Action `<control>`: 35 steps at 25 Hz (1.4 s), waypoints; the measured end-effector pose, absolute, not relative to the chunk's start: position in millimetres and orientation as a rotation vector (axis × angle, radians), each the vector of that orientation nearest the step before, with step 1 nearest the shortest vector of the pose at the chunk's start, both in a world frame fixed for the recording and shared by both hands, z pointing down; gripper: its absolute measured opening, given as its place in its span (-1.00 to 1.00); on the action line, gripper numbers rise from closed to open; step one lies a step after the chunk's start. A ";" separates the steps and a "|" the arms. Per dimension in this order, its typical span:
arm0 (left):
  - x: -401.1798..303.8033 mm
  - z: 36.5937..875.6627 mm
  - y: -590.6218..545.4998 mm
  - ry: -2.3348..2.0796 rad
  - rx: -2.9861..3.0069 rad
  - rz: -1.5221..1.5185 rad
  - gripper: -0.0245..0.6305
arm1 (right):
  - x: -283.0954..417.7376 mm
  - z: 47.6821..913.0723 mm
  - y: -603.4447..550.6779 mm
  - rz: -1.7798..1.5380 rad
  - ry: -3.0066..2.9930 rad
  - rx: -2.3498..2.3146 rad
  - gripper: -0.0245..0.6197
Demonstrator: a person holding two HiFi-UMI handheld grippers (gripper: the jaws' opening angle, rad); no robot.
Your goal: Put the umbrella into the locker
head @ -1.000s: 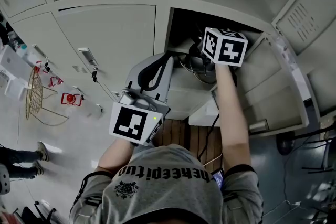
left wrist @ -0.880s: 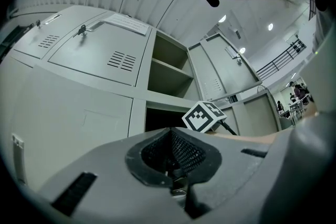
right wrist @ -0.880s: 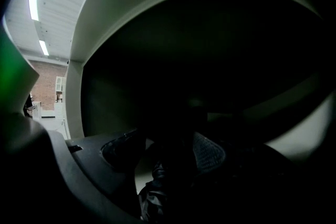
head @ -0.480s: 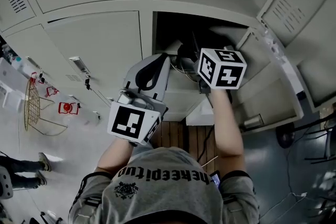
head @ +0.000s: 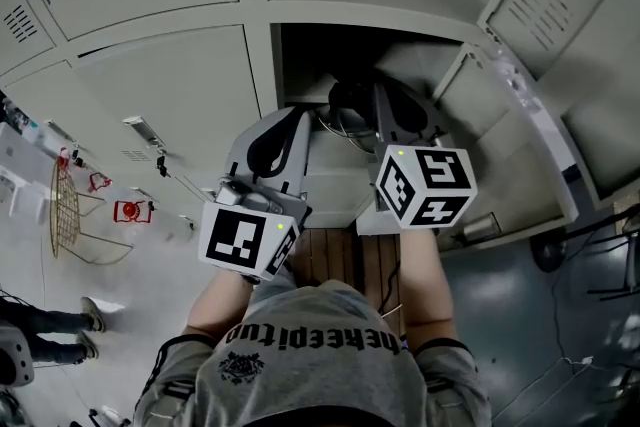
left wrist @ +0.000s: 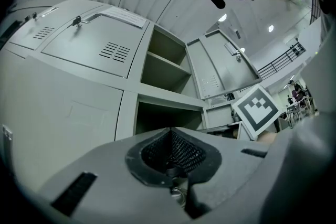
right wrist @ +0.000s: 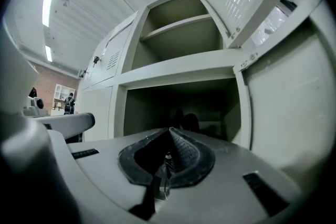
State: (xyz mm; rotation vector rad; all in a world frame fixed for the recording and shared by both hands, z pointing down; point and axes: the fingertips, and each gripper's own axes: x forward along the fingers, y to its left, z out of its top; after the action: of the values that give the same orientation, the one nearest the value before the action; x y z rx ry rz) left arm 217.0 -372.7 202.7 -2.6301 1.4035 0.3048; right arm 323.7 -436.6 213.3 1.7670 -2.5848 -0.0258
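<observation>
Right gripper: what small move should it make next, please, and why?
Probably swing the right gripper toward the open locker door to push it closed: its jaws have just closed on nothing, and a dark thing, likely the umbrella, lies inside the compartment.

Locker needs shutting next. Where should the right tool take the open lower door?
The free edge of the lower door, opposite its hinged side. It stands swung rightward, thin edge toward the person, so the right tool, just closed empty, could reopen and straddle it from the front.
</observation>
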 end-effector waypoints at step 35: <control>247.9 193.7 -375.5 1.317 -2.681 0.321 -0.91 | 365.4 205.9 -363.9 -0.184 -2.529 1.958 -0.91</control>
State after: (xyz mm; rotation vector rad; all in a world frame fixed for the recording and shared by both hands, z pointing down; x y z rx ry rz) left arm 247.9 -375.5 193.7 -2.6814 1.3167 0.3211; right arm 365.4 -363.9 205.9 1.9577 -2.5290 -0.1841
